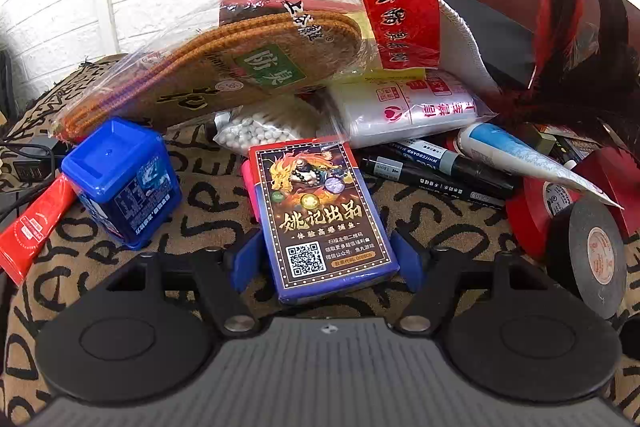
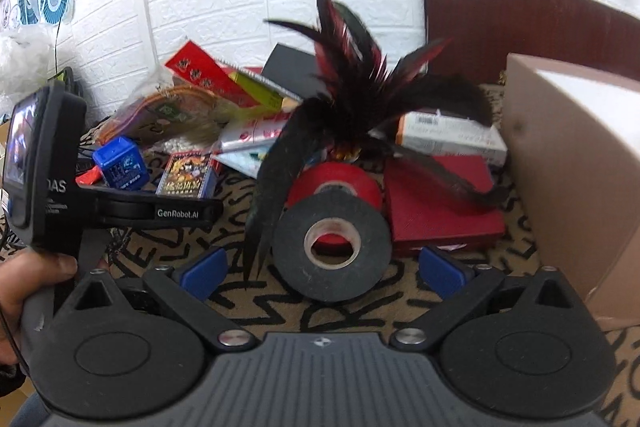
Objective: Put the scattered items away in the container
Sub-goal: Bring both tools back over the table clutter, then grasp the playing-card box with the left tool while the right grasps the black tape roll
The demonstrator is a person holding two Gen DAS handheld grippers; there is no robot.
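Left wrist view: left gripper (image 1: 326, 259) jaws straddle the card box (image 1: 320, 215), seemingly touching; right gripper (image 2: 322, 269) jaws apart around black tape (image 2: 332, 247).

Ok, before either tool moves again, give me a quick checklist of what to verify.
1. Blue-edged box of playing cards centred between the left tool's pads: ok.
2. Pads actually pressing on the card box: cannot tell; both sit right at its sides.
3. Card box free of neighbours: not ok; a pink object is tucked against its far left edge.
4. Right tool lined up on the black tape roll: ok; it is open, with a gap on each side.
5. Black-and-red feathers off the tape roll: not ok; one trails along its left side.
6. Beige box on the right open to receive items: cannot tell.
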